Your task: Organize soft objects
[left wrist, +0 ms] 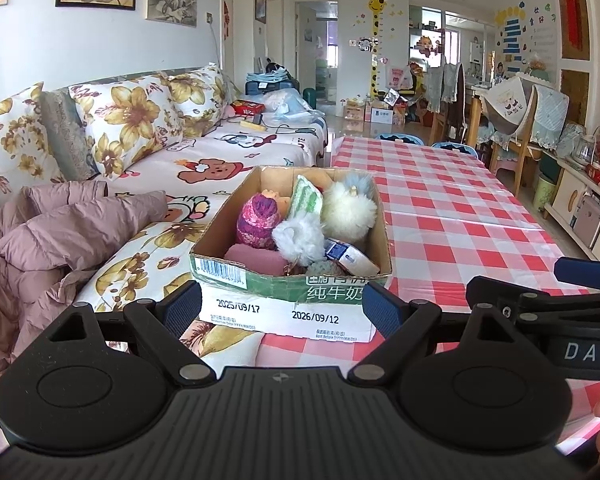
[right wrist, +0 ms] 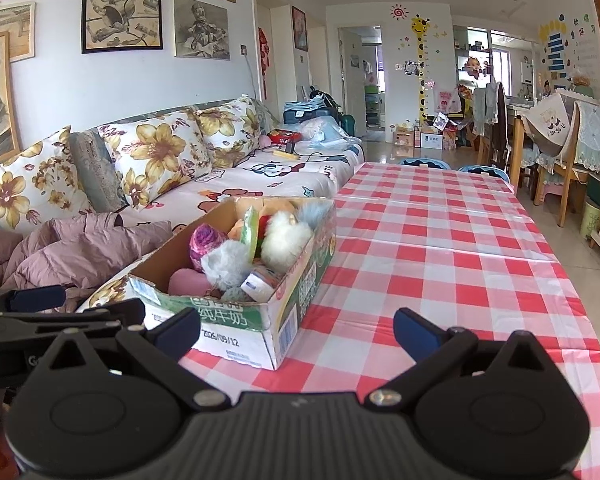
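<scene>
A shallow cardboard milk carton box [left wrist: 288, 280] sits at the near left corner of a table covered in a red-and-white checked tablecloth [left wrist: 460, 216], its left side right along the table edge next to the sofa [left wrist: 204, 152]. The box has a brown top flap edge, a green band with white Chinese characters, a barcode at its left corner, and printed dates on its white front panel. It is filled with soft things: a pink-and-purple knitted ball [left wrist: 256, 220] at the left, a pink folded cloth [left wrist: 248, 260] in the front left corner, a small grey-white fluffy toy [left wrist: 300, 238] in the middle, a larger cream fluffy toy [left wrist: 350, 208] with a blue-grey tuft behind it, a green-and-white flat pouch [left wrist: 306, 196] standing on edge toward the back, and a small white-and-blue packet [left wrist: 350, 258] at the front right. The left gripper [left wrist: 281, 308] hangs just in front of the box, its blue-padded fingers spread wide and holding nothing. The right gripper [right wrist: 296, 332] is to the right of the box's front corner, its fingers likewise spread apart and empty. A mauve padded jacket [left wrist: 40, 240] lies crumpled on the sofa left of the box, below floral cushions [left wrist: 128, 120].
</scene>
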The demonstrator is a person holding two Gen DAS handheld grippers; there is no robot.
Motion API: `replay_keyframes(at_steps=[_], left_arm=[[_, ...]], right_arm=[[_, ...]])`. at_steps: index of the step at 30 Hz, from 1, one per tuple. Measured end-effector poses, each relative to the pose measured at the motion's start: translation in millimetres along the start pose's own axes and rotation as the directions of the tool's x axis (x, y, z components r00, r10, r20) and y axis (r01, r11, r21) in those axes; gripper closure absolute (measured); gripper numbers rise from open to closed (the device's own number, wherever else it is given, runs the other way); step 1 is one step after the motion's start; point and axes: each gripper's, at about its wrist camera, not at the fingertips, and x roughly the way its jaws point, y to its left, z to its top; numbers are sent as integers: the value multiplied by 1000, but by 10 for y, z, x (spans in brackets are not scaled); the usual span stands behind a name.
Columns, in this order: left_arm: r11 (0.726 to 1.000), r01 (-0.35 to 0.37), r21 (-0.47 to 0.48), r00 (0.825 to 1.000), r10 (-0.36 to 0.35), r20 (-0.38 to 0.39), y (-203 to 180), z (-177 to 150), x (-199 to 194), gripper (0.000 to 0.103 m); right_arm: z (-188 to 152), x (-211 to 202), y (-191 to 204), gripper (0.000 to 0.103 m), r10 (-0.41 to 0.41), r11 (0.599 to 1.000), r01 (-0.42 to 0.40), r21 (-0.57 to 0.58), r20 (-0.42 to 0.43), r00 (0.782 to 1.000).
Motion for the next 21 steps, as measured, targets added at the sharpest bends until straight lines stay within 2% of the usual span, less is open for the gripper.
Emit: replay_keyframes(at_steps=[21], left_arm=[[1000,-18,0,1000,18,6,-113,-1,87,0]], right_arm=[[-47,145,-155,1,1,1000,0,18,-6,1000]])
